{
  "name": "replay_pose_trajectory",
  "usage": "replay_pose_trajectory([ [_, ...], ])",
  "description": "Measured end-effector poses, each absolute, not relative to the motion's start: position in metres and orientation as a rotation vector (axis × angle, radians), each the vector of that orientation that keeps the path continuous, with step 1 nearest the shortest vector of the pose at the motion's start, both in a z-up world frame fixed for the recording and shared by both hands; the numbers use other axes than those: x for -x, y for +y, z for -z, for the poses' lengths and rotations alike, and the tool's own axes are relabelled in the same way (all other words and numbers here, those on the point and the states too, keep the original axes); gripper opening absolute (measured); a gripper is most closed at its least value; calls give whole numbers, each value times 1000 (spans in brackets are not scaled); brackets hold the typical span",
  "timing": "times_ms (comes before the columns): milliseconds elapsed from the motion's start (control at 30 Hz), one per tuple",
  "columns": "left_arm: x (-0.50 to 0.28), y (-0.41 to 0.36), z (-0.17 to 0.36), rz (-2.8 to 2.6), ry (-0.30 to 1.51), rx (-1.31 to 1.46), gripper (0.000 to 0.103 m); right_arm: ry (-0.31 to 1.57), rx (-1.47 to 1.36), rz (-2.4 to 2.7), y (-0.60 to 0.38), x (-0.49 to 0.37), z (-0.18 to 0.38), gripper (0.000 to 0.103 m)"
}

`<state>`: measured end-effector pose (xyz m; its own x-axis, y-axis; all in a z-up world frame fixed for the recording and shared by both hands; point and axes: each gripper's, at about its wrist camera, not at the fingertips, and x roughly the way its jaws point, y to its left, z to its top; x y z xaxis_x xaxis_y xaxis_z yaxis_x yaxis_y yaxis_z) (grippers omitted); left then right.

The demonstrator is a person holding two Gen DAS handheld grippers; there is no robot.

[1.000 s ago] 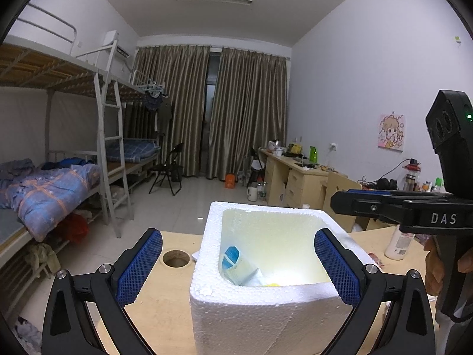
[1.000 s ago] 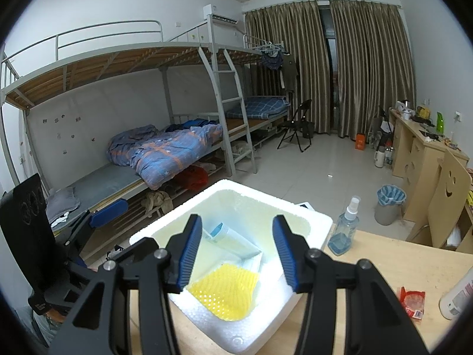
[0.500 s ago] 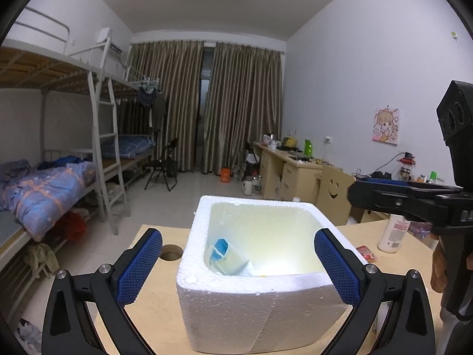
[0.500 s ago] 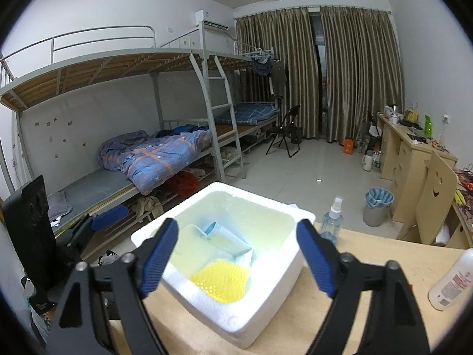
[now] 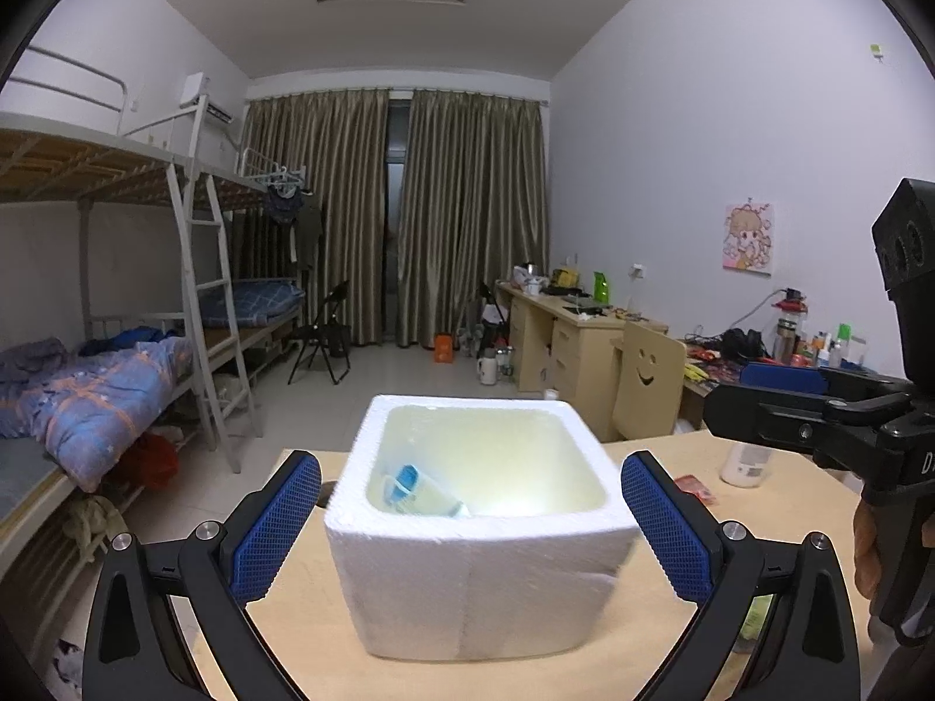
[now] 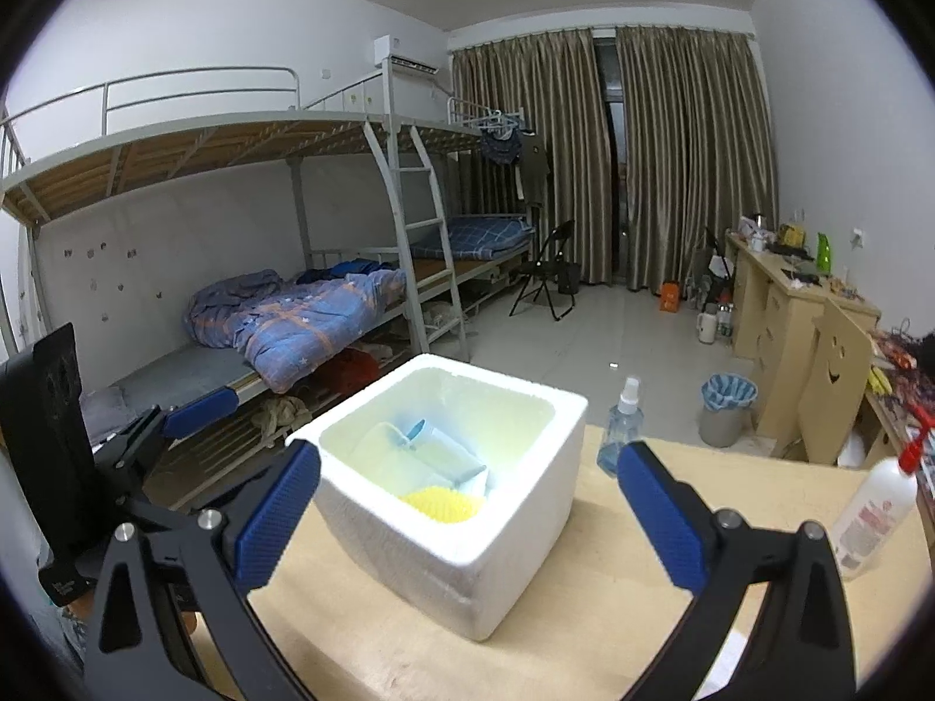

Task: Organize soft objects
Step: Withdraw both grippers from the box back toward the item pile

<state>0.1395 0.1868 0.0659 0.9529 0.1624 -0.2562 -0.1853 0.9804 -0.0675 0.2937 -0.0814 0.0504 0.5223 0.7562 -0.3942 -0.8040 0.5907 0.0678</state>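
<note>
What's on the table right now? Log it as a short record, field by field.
container: white foam box, open top, on the wooden table
inside box: yellow mesh pad, blue-and-white packets
beside box: blue spray bottle, white bottle with red cap
right gripper: fingers have just been opening, nothing between them
left gripper: open, empty, box in front

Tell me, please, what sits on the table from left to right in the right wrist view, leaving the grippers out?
White foam box → blue spray bottle → white bottle with a red cap.
</note>
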Motion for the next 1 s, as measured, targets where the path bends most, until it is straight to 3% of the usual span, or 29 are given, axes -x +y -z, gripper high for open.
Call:
replay_pose_trajectory([
  [1000, -21, 67, -72, -67, 163, 49, 103, 256, 66, -801, -207, -197, -37, 103],
])
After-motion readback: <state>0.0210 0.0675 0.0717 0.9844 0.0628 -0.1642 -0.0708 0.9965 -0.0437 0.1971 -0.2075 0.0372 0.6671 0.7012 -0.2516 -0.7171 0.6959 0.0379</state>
